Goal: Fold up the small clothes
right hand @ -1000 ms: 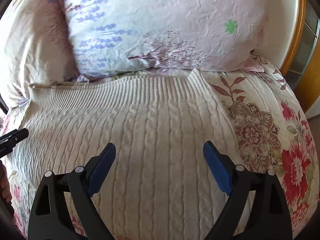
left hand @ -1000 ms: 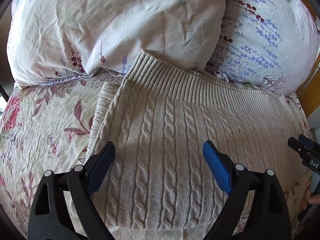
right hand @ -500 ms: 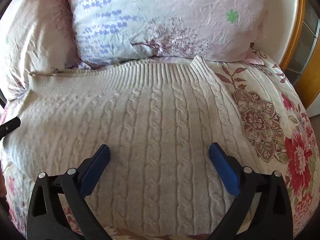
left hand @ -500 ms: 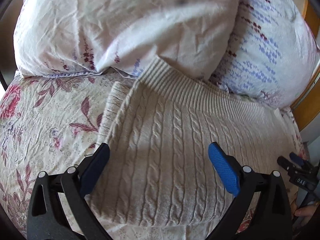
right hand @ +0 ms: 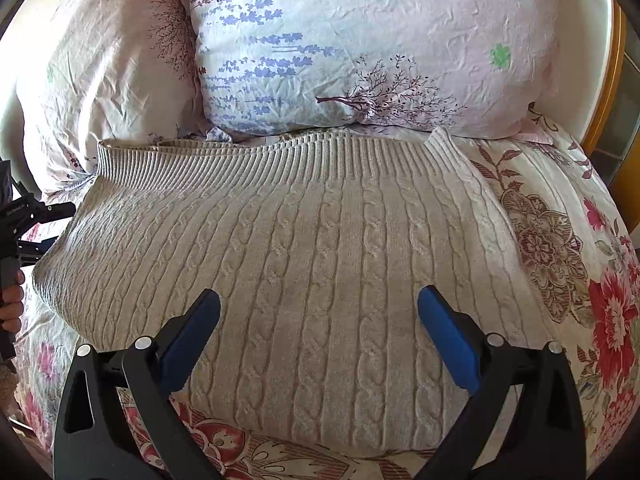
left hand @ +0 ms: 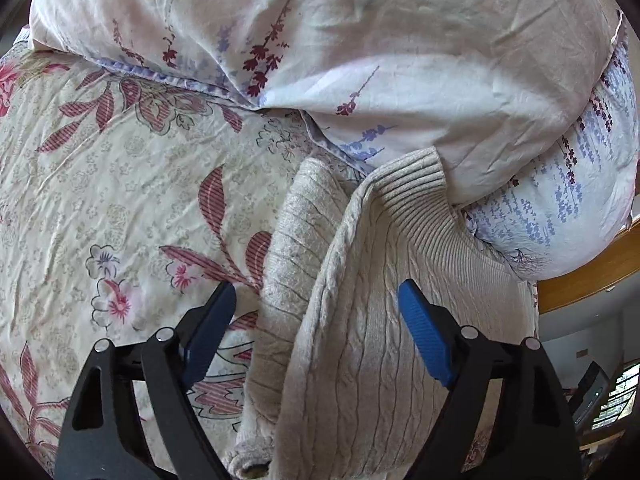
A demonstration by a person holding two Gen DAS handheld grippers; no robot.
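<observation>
A cream cable-knit sweater (right hand: 304, 264) is lying folded on the floral bedsheet (right hand: 560, 240), its ribbed hem (right hand: 280, 160) running along the foot of the two pillows — the lavender-print pillow (right hand: 360, 40) and a paler pillow (left hand: 360, 40) beside it.

The right gripper (right hand: 319, 320) is hovering over the middle of the knit with its blue pads (right hand: 448, 340) spread wide, gripping nothing.

The left gripper (left hand: 316, 324) is sitting at the sweater's left edge, jaws likewise parted and empty: one pad over the sheet, the other over the cable pattern. Between them a folded-under layer (left hand: 296, 260) — possibly a sleeve, though the fisheye makes that hard to confirm — is peeking out from beneath the top layer.

At the far left of the right wrist view, a hand (right hand: 12, 300) is holding the other tool's handle.
</observation>
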